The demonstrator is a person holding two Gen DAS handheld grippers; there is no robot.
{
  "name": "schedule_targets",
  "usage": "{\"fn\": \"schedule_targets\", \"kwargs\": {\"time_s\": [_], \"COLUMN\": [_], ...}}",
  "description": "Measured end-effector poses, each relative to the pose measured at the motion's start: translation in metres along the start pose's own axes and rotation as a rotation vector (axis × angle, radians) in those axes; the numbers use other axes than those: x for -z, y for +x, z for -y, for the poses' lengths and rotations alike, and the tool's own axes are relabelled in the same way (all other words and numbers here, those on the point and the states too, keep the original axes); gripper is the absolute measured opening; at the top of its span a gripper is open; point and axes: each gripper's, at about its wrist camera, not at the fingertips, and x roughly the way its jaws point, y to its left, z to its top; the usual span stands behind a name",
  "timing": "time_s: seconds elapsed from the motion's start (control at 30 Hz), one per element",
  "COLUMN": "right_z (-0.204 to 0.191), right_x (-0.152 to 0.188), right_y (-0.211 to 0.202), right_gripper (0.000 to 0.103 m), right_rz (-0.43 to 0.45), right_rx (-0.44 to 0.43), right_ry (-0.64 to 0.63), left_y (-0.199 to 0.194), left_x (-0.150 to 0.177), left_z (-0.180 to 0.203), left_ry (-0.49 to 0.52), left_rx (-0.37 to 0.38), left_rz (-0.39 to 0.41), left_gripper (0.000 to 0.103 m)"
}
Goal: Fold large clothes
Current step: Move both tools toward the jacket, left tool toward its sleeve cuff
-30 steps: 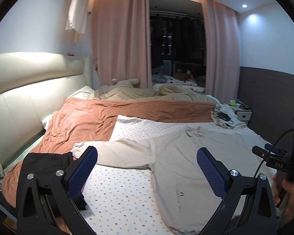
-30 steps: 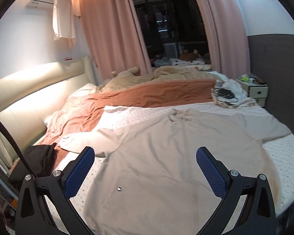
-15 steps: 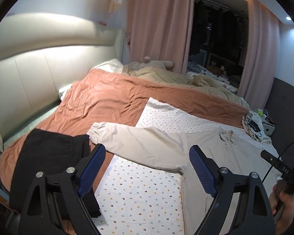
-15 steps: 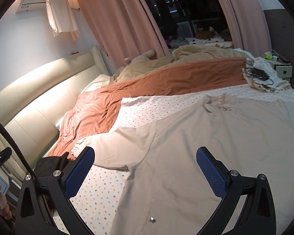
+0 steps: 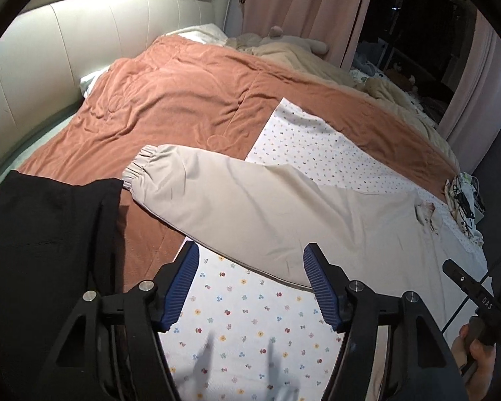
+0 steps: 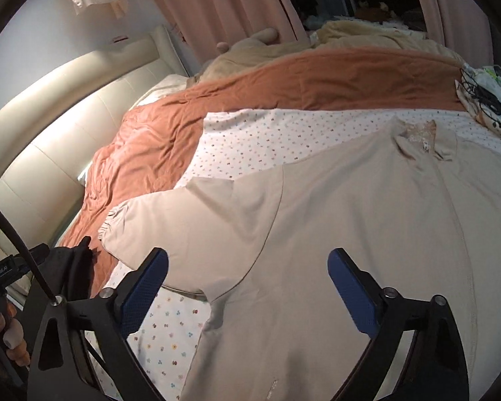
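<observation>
A large beige long-sleeved garment (image 6: 367, 220) lies spread flat on the bed, collar (image 6: 421, 137) at the far side. Its left sleeve (image 5: 250, 200) stretches out to an elastic cuff (image 5: 140, 163) that rests on the rust blanket. My left gripper (image 5: 250, 267) is open and empty, hovering just above the lower edge of that sleeve. My right gripper (image 6: 247, 267) is open and empty, hovering over the armpit where the sleeve meets the body. The garment's right side is out of view.
A folded black garment (image 5: 40, 250) lies at the near left. A rust blanket (image 5: 183, 100) and beige duvet (image 5: 300, 56) cover the far bed. A flower-print sheet (image 5: 250, 334) lies under the garment. Cables and cloth (image 6: 484, 100) sit at the far right. A padded headboard (image 5: 66, 50) lines the left.
Both grippers have tilted down and moved in closer over the bed. The left one now sits over the sleeve, the right one over the armpit. Both stay open.
</observation>
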Motion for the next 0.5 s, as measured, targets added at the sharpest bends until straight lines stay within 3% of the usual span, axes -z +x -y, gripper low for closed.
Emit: {"fn": "schedule_targets", "kwargs": {"time_s": [0.03,0.23,0.3,0.43,0.5], "right_z": [0.003,0.001,-0.001,-0.002,0.001], "right_x": [-0.004,-0.034,-0.046,-0.049,-0.046], "right_y": [0.009,0.057,0.07,0.098,0.111], "right_gripper": [0.084,0.064,0.054,0.048,0.04], "right_rz": [-0.017,-0.122,-0.14,-0.155,-0.176], "right_rx": [0.002,0.016,0.012,-0.007,-0.03], "right_ry": [0.007,-0.035,-0.047,-0.046,-0.037], "left_y": [0.016,0.087,0.104,0.128,0.137], "left_x": [-0.002,-0.001,0.0,0.004,0.01], "left_z": [-0.001,-0.018,-0.022,-0.03,-0.038], "left_ry": [-0.007,-0.129,-0.152,-0.19,-0.242], "left_rx": [-0.004,-0.004,-0.025,-0.035,-0.036], "left_rz": [-0.022,-0.148,-0.166,-0.207,-0.229], "left_gripper": [0.056,0.055,0.055,0.055,0.055]}}
